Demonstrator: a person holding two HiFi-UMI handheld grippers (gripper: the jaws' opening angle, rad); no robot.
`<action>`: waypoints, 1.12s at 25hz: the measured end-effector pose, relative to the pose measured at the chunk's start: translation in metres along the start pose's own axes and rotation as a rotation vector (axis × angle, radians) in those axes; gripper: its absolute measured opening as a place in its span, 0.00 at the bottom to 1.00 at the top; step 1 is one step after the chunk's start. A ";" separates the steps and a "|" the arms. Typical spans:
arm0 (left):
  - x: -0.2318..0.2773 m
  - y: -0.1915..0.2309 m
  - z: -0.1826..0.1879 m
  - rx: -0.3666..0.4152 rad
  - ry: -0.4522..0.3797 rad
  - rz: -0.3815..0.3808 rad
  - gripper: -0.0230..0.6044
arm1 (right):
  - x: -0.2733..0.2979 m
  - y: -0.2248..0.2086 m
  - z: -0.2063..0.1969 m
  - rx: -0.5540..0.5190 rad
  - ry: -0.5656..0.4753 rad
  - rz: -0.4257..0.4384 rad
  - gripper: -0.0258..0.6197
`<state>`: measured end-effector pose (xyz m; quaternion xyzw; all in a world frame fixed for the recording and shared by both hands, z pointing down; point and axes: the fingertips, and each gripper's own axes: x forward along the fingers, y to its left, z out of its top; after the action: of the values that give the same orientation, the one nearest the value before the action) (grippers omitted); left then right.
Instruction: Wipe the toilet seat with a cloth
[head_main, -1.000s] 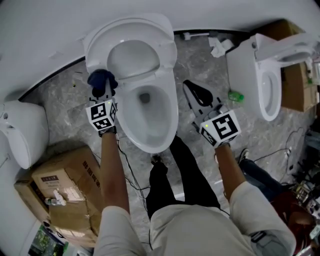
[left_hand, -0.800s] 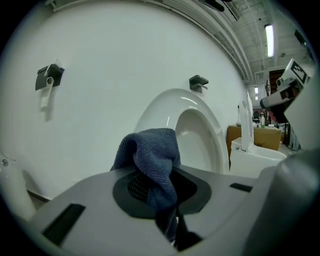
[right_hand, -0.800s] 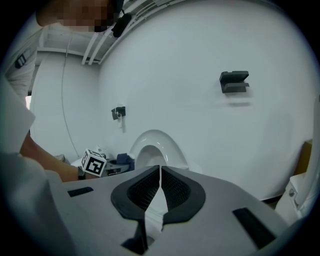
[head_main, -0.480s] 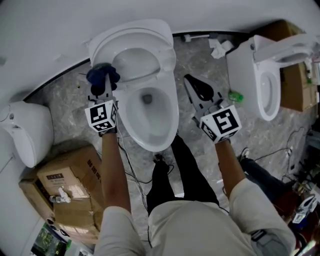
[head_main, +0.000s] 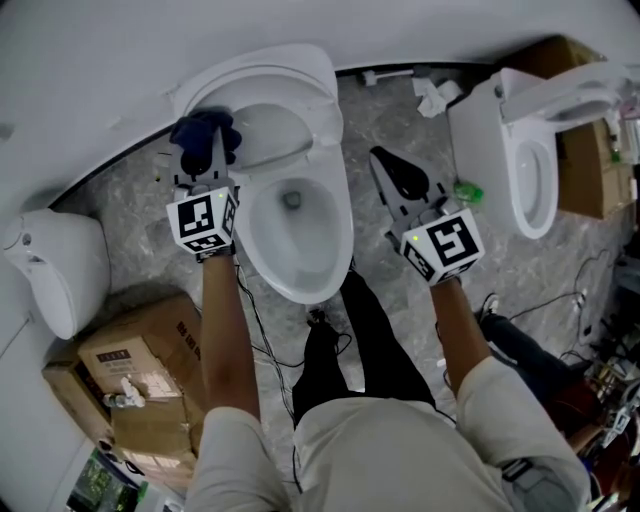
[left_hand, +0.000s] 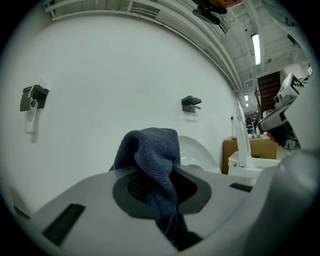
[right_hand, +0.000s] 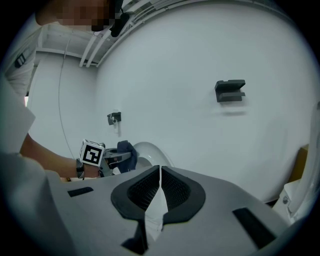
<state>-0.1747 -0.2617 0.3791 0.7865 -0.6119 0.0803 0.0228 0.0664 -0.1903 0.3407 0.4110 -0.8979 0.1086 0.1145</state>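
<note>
Left gripper (left_hand: 161, 186) fingers clamp blue cloth (left_hand: 151, 149) near toilet seat (head_main: 318, 108); right gripper (right_hand: 159, 176) fingers closed; cardboard box (head_main: 150, 335) label unreadable.

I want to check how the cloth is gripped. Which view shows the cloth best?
The left gripper view: the blue cloth fills the middle, pinched between the jaws, weave visible. The head view shows only a small dark bundle at the toilet, by its raised seat; the right gripper view shows it tiny and far off.
</note>
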 end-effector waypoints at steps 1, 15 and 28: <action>0.003 -0.004 0.004 0.000 -0.007 -0.007 0.11 | -0.002 -0.003 0.001 0.001 -0.002 -0.005 0.09; 0.059 -0.084 0.039 -0.052 0.006 -0.168 0.11 | -0.025 -0.040 -0.010 0.008 0.006 -0.070 0.09; 0.085 -0.166 -0.023 -0.119 0.070 -0.246 0.11 | -0.048 -0.079 -0.041 0.044 0.029 -0.126 0.09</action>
<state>0.0036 -0.2988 0.4252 0.8495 -0.5135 0.0676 0.1003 0.1621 -0.1949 0.3735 0.4677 -0.8657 0.1268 0.1252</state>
